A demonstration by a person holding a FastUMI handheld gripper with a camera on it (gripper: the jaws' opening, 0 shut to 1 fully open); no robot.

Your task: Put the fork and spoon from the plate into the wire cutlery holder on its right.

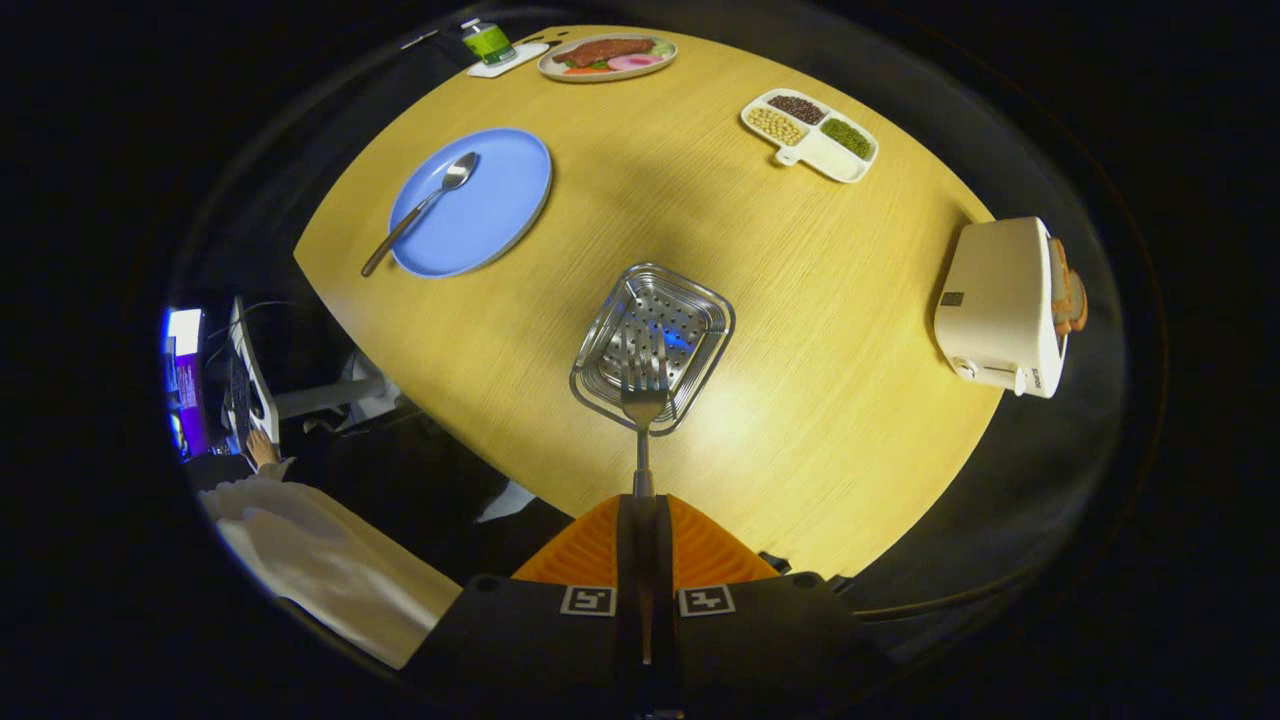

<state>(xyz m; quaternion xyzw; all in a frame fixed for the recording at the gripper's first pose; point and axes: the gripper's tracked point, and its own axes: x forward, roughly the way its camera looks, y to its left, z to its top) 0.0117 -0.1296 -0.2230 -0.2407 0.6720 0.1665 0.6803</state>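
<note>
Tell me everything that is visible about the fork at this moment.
The fork is plain shiny metal with a slim straight handle. The gripper is shut on its handle, between the orange fingers. It points straight ahead, tines forward. The tines show over the near rim of the perforated metal cutlery holder; whether they touch it I cannot tell. It is off the blue plate, where the spoon lies.

A round wooden table point(800, 330) filled the scene. At its two o'clock edge sat a white toaster point(1000, 305) with bread point(1068, 290) in its slots. Toward one o'clock lay a divided dish point(810, 133) of beans. At twelve o'clock rested a plate of food point(607, 57), a green bottle point(487, 41) just beside it.
</note>
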